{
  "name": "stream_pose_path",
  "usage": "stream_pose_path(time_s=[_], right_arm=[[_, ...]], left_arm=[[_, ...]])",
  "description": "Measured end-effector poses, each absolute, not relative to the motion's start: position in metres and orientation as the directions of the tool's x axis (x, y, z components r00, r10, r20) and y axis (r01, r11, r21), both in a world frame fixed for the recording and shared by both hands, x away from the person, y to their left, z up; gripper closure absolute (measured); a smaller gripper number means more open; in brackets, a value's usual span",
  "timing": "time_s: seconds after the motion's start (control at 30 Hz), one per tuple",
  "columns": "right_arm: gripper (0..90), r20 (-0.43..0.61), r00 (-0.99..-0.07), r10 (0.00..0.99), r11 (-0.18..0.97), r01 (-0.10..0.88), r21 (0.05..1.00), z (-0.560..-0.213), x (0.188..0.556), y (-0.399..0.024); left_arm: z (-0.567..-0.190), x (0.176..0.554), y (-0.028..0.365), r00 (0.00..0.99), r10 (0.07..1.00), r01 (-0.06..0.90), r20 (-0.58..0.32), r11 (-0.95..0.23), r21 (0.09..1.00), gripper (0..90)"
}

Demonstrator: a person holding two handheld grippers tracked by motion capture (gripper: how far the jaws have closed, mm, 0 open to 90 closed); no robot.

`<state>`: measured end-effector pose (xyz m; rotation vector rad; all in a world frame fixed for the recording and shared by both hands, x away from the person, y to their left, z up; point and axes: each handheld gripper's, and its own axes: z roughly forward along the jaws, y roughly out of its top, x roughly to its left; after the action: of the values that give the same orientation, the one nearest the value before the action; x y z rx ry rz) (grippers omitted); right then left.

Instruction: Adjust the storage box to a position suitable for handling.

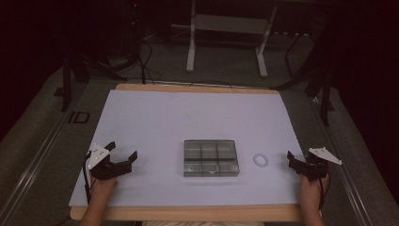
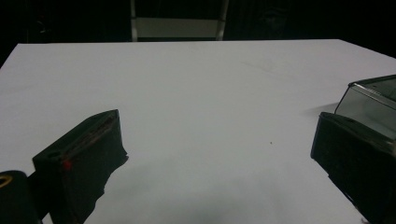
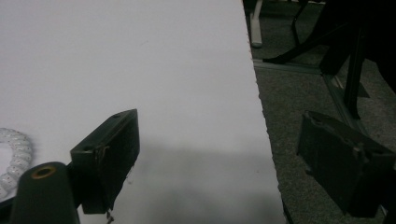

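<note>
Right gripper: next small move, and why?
Probably shift the right gripper left toward the white coiled ring. Its jaws stand open and empty at the sheet's right edge, and the ring lies just beside it, short of the clear compartment box.

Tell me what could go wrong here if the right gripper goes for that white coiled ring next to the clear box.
The white coiled ring lies flat on the smooth sheet, so open jaws may push it along rather than catch it. The right gripper sits at the sheet's edge; one jaw hangs past it. The ring lies near the clear divided box, which could be nudged.

"ID" on the floor.
</note>
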<state>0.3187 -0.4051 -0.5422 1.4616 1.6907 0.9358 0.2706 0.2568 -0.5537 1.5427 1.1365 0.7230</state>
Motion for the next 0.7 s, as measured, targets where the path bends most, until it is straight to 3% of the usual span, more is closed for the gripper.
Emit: stream_pose_path(time_s=[0.2,0.4,0.7], right_arm=[[13.6,-0.050,-0.110,0.993,0.096,0.466,0.879,-0.542,0.317,-0.406],[13.8,0.015,-0.168,0.986,0.071,0.493,0.867,-0.541,0.320,-0.411],[14.0,0.029,-0.237,0.971,0.095,0.495,0.864,-0.532,0.321,-0.417]], left_arm=[[-0.554,0.270,0.258,0.391,0.914,0.287,-0.108,-0.010,0.958,5.5],[-0.553,0.274,0.258,0.414,0.903,0.318,-0.119,-0.021,0.948,6.5],[-0.550,0.279,0.253,0.496,0.856,0.385,-0.145,-0.067,0.920,6.7]])
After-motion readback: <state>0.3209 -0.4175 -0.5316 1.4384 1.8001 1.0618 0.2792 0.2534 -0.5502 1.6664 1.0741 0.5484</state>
